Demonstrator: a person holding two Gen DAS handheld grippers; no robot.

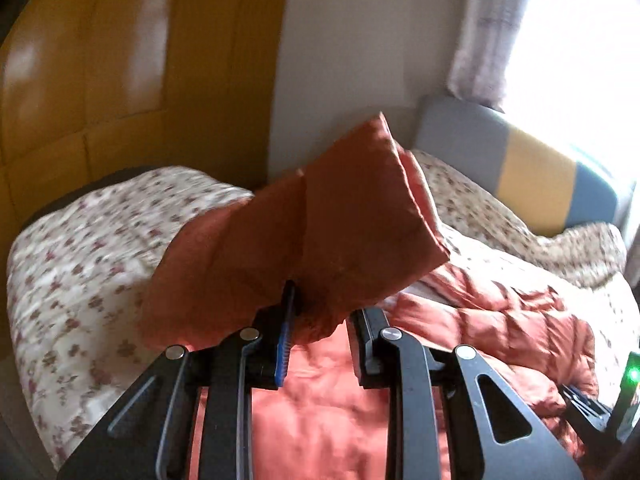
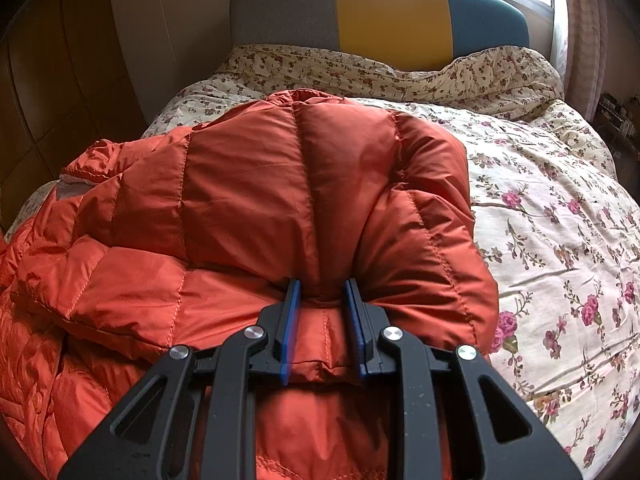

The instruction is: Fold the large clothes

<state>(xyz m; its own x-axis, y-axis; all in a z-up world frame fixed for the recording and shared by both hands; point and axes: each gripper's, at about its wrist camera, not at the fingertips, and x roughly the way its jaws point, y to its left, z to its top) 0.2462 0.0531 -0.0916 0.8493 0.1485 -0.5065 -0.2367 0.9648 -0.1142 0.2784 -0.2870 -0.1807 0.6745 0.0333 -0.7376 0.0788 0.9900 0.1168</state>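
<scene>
An orange quilted down jacket (image 2: 248,184) lies bunched on the bed. In the right wrist view my right gripper (image 2: 322,286) is shut on a puffy fold of it, the fabric bulging between the blue pads. In the left wrist view my left gripper (image 1: 326,300) is shut on a flat end of the jacket, likely a sleeve (image 1: 320,216). That end stands lifted in the air above the rest of the jacket (image 1: 500,320). The view is blurred, and the lifted cloth hides the right fingertip.
The bed has a floral cover (image 2: 560,240) and a grey, yellow and teal headboard (image 2: 392,12). A wooden wardrobe (image 1: 100,80) stands to the left. A bright window with a curtain (image 1: 492,24) is at the right. A black device with a green light (image 1: 630,380) shows at the left wrist view's right edge.
</scene>
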